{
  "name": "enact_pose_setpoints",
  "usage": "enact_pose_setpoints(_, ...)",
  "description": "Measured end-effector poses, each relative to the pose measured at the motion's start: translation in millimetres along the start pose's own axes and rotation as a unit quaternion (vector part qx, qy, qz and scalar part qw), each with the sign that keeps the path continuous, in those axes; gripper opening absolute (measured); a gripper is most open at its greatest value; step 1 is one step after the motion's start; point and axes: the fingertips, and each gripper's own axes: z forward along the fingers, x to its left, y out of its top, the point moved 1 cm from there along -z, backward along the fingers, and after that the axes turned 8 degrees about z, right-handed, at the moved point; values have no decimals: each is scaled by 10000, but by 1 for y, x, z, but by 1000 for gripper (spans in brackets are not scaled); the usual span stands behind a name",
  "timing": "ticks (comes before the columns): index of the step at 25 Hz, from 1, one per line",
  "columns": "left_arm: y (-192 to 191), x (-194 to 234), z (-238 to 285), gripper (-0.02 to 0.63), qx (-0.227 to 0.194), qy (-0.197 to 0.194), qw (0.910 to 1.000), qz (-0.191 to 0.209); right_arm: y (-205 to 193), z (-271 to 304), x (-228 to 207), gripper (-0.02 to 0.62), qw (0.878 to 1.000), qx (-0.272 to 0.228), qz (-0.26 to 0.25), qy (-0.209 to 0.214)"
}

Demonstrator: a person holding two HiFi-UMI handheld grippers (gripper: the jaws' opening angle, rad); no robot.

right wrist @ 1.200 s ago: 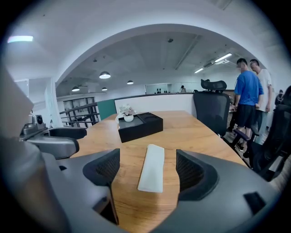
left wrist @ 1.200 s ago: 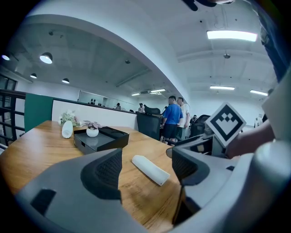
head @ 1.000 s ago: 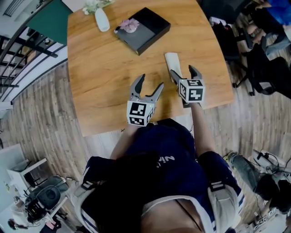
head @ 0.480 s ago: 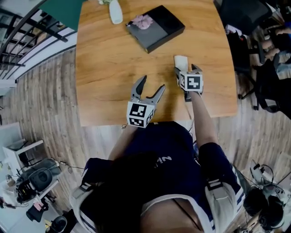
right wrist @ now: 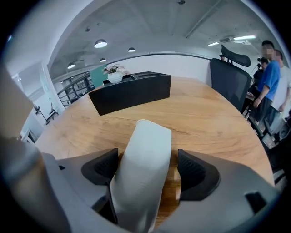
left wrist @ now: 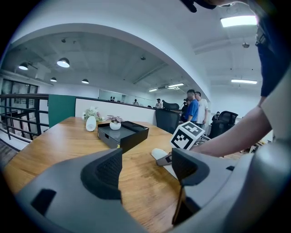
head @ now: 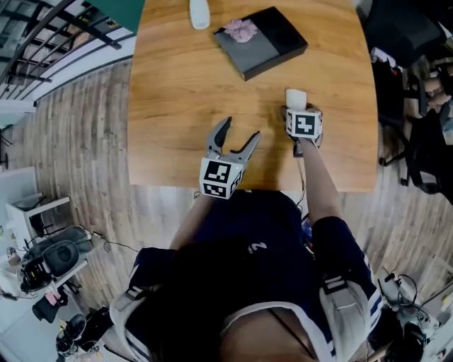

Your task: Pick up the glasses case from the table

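Note:
The white glasses case (head: pixel 295 97) lies on the wooden table (head: pixel 177 92), right of the middle. My right gripper (head: pixel 300 113) stands over its near end, and its marker cube hides the fingers in the head view. In the right gripper view the case (right wrist: pixel 150 136) runs between the jaws of the right gripper (right wrist: pixel 148 166). The left pad is close against it and a narrow gap shows at the right pad. My left gripper (head: pixel 234 134) hovers open and empty near the table's front edge. From the left gripper (left wrist: pixel 148 166) the case (left wrist: pixel 159 153) shows ahead to the right.
A black box (head: pixel 262 42) with a small pink flower pot (head: pixel 241 28) stands at the table's far side, and a white vase (head: pixel 199 13) to its left. Office chairs (head: pixel 410 134) crowd the right edge. People stand in the background (left wrist: pixel 195 107).
My right gripper has moved forward along the case, so the case now lies between its jaws. The left gripper has stayed open in place.

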Motion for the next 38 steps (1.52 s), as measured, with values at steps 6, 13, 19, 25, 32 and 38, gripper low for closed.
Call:
enact_pose_setpoints(6, -4, 2, -4, 341, 34, 86, 9999, -53, -9, -2, -3, 356, 9986, 452, 115, -236)
enact_pose_setpoints(13, -1, 8, -9, 339, -28, 214, 9998, -49, -7, -2, 0, 330, 9990, 323, 182, -245)
enact_pose_setpoints(19, 0, 13, -15, 337, -48, 285, 9996, -42, 11, -13, 7, 327, 9997, -184, 52, -166)
enact_pose_setpoints(25, 1, 12, -18, 337, -128, 272, 9995, -77, 39, -42, 17, 327, 9971, -743, -142, 5)
enact_pose_setpoints(32, 4, 16, -22, 337, -250, 239, 9993, -155, 59, -88, 33, 327, 9897, -1399, -306, 77)
enact_pose_setpoints(38, 10, 24, -25, 337, -412, 210, 9987, -208, 71, -136, 47, 327, 9792, -1977, -441, 83)
